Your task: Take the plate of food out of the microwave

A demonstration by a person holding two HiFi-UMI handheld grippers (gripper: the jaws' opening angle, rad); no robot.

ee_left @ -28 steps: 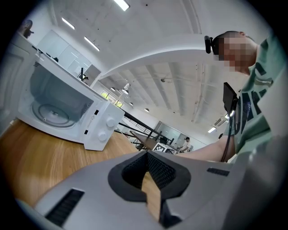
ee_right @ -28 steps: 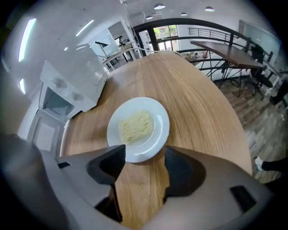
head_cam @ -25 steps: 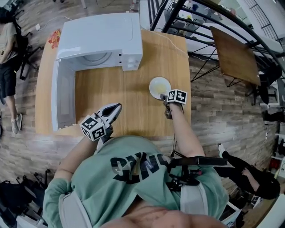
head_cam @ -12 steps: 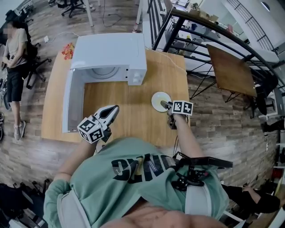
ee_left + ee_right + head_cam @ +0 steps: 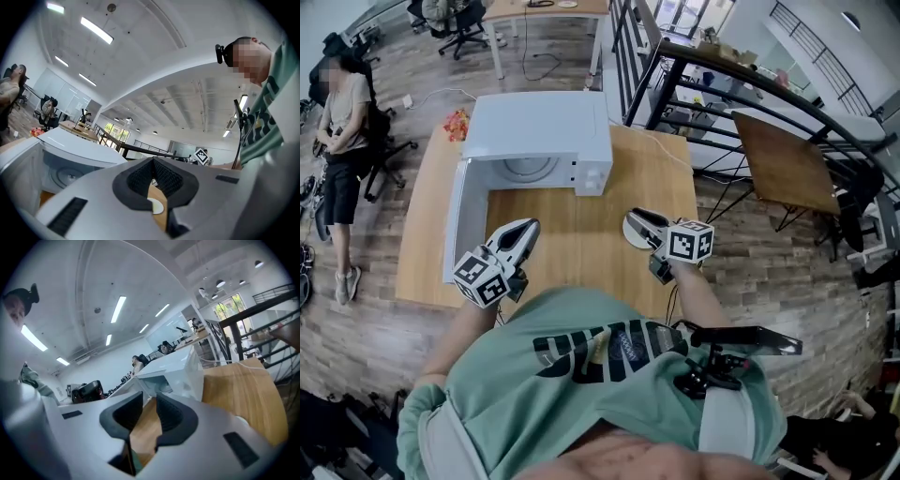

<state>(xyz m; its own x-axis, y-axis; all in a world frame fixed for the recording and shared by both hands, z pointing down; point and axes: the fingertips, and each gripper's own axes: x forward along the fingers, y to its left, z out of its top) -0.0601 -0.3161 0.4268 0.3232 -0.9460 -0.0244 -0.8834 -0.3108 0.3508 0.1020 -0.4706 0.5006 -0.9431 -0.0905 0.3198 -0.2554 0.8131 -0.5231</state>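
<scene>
The white microwave (image 5: 539, 136) stands at the back of the wooden table (image 5: 581, 239), its door (image 5: 467, 225) swung open to the left and its inside showing only the turntable. The pale plate (image 5: 629, 235) rests on the table to the right, partly covered by my right gripper (image 5: 637, 218). That gripper hovers above the plate; its jaws have just been closing, and a narrow gap with nothing in it remains between them (image 5: 149, 401). My left gripper (image 5: 530, 228) is raised over the table's front, its tips touching and holding nothing (image 5: 152, 164).
A person (image 5: 342, 112) stands left of the table by office chairs. A black railing (image 5: 722, 80) and a second brown table (image 5: 787, 155) lie to the right. A red-orange packet (image 5: 457, 124) sits at the table's back left corner.
Both grippers have risen. The right one lifted off the plate, which stayed on the table, and its jaws narrowed. The left gripper stayed shut.
</scene>
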